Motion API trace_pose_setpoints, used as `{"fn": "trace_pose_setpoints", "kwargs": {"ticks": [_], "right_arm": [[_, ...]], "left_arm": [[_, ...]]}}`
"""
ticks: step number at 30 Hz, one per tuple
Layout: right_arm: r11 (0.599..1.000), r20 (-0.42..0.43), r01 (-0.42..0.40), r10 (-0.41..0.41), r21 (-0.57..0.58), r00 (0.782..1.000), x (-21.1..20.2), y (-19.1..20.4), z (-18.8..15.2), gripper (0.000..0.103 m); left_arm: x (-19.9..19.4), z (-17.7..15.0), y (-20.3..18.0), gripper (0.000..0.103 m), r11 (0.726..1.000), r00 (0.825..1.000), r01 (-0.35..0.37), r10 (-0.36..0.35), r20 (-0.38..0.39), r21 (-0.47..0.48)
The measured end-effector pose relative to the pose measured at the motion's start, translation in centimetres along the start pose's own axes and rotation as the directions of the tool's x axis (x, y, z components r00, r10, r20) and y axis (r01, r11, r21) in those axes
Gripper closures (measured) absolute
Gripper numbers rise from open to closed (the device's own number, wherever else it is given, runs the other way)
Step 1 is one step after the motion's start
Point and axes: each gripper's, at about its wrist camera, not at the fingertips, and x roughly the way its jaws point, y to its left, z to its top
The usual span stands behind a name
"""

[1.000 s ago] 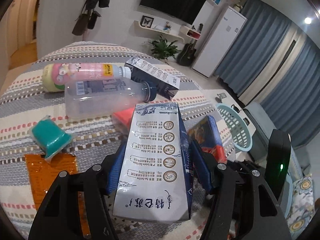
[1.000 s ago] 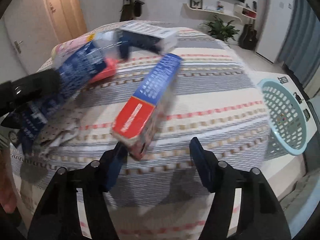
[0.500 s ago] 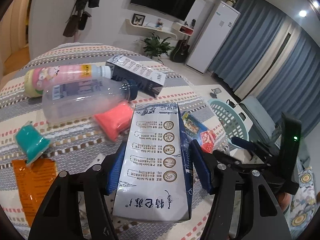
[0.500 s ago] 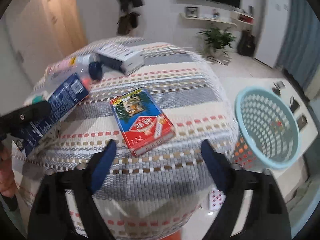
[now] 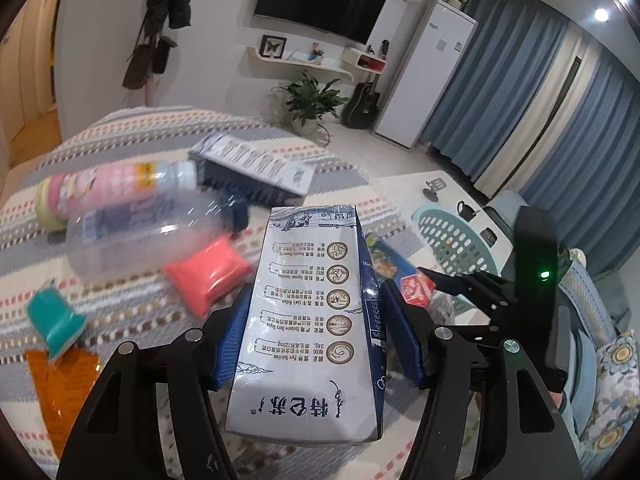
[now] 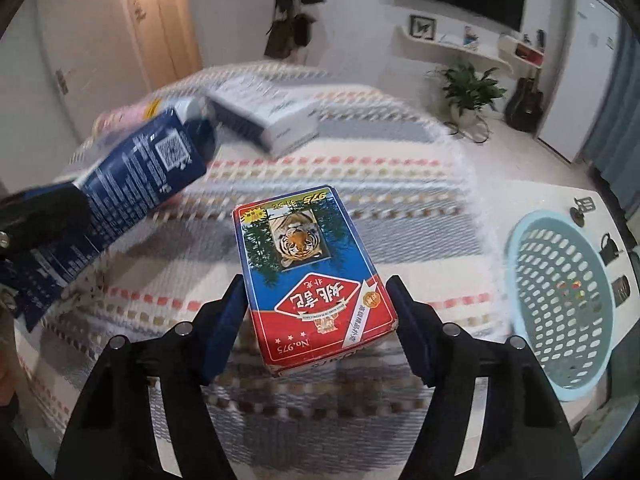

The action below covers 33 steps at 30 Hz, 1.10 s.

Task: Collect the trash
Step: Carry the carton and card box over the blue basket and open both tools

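Left tongs (image 5: 316, 340) grip the milk carton (image 5: 312, 320) firmly, raised over the striped desk (image 5: 120, 304), as a second ago. Right tongs (image 6: 316, 320) have just been closing around the playing-card box (image 6: 312, 276); pads sit beside its edges, and firm contact cannot be confirmed. Half a second ago that box lay flat on the desk ahead of the wider tongs. Judgement: a second item is nearly secured, and both can go to the blue basket (image 6: 560, 300) beside the desk. Bottles, packets and another carton remain
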Motion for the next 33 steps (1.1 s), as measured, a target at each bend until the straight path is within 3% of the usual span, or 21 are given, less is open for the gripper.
{"fn": "trace_pose_setpoints", "kwargs": {"ticks": [3, 8, 12, 16, 23, 30, 33], "right_arm": [[0.997, 0.055, 0.013, -0.017, 0.074, 0.998, -2.1, -3.2, 0.7, 0.037], [0.976, 0.147, 0.081, -0.112, 0.202, 0.983, -6.4, -10.0, 1.2, 0.037], [0.946, 0.162, 0.14, -0.194, 0.294, 0.968, -7.9, -14.9, 0.6, 0.037], [0.901, 0.127, 0.195, -0.262, 0.388, 0.957, -7.8, -19.7, -1.1, 0.037], [0.821, -0.002, 0.247, -0.287, 0.514, 0.958, -5.0, -25.8, -3.4, 0.036], [0.758, -0.123, 0.292, -0.273, 0.584, 0.954, -1.4, -29.0, -6.3, 0.035], [0.737, -0.141, 0.288, -0.257, 0.611, 0.956, -0.8, -29.8, -7.1, 0.035]], "left_arm": [[0.7, 1.5, -2.0, 0.042, 0.999, 1.0, 0.007, -0.008, 0.012, 0.039], [2.4, 4.6, -7.1, 0.042, 0.991, 0.998, 0.042, -0.047, 0.033, 0.125], [4.8, 7.0, -11.9, 0.042, 0.977, 0.995, 0.086, -0.095, 0.04, 0.193], [8.2, 8.2, -16.1, 0.042, 0.962, 0.988, 0.148, -0.154, 0.01, 0.23], [15.6, 7.6, -19.8, 0.042, 0.954, 0.971, 0.228, -0.209, -0.113, 0.193], [20.5, 5.9, -20.3, 0.041, 0.957, 0.954, 0.249, -0.216, -0.208, 0.148], [21.3, 5.6, -19.8, 0.033, 0.96, 0.949, 0.254, -0.225, -0.219, 0.115]]}}
